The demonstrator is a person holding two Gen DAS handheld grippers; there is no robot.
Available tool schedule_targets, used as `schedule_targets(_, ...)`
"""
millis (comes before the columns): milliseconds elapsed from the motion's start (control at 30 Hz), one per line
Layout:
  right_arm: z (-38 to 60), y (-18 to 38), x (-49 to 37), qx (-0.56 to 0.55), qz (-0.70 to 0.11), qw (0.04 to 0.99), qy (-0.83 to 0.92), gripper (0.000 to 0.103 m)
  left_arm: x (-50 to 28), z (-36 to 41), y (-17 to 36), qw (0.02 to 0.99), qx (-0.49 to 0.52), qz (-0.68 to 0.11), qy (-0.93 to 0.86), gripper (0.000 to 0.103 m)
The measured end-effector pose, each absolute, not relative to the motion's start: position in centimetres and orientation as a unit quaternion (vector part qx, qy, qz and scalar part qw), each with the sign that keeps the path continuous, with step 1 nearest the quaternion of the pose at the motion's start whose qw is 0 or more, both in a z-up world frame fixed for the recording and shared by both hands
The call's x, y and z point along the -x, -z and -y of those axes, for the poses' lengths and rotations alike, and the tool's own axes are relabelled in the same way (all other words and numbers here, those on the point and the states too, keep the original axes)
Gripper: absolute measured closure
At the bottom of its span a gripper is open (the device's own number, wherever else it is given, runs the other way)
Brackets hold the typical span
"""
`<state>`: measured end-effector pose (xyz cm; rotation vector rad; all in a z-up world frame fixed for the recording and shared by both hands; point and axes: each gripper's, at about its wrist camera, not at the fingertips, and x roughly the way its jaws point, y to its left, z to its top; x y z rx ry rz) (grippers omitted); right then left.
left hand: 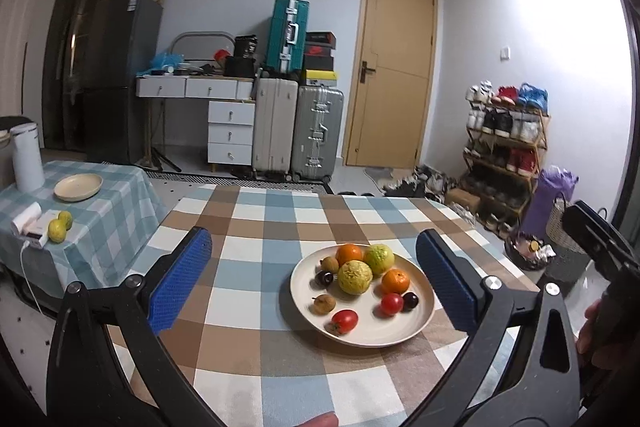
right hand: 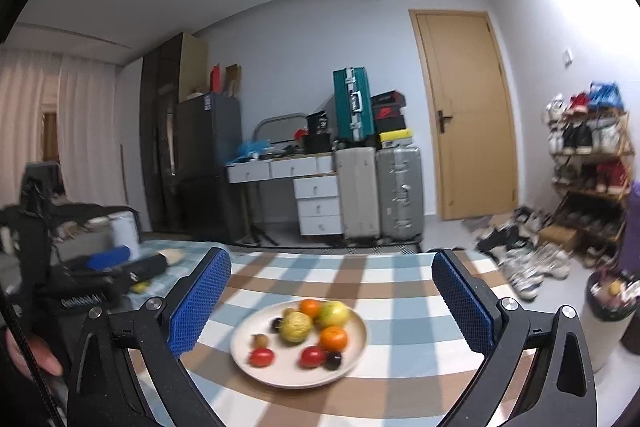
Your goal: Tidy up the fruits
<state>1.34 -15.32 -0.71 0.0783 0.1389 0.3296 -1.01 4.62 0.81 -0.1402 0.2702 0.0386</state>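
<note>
A cream plate (left hand: 416, 327) of mixed fruit sits on the checked table (left hand: 256, 339): two yellow-green guavas (left hand: 355, 277), two oranges (left hand: 395, 281), two red tomatoes (left hand: 345, 319), dark plums and small brown fruits. My left gripper (left hand: 316, 287) is open and empty, held above the table with the plate between its blue pads. My right gripper (right hand: 332, 303) is open and empty, also framing the plate (right hand: 352, 355). An empty cream plate (left hand: 78, 187) and two yellow-green citrus fruits (left hand: 60, 227) lie on the side table (left hand: 108, 223) at the left.
A white cylinder (left hand: 27, 157) and a white device with cable (left hand: 30, 229) stand on the side table. Suitcases (left hand: 298, 131), a drawer desk, a door and a shoe rack (left hand: 504, 147) line the far wall. A basket and bin stand right of the table.
</note>
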Motion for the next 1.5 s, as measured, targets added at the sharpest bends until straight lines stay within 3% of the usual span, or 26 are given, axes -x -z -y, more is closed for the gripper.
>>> schedule_targets(800,14.9,7.8,-2.5,0.022,-0.122,0.983,-0.136,0.000,-1.0,-5.5,7.2,0.988,0.012,-0.147,-0.053,0.001)
schedule_targets(1067,14.8,8.8,-4.6,0.014,-0.176,0.973,-0.147,0.000,-1.9,-5.3,7.7,0.986,0.010,-0.159,-0.042,0.001)
schedule_targets(1500,14.6,9.2,-4.4,0.018,-0.169,0.971,-0.167,0.000,-2.5,-5.3,7.9,0.986,0.009,-0.164,-0.042,0.001)
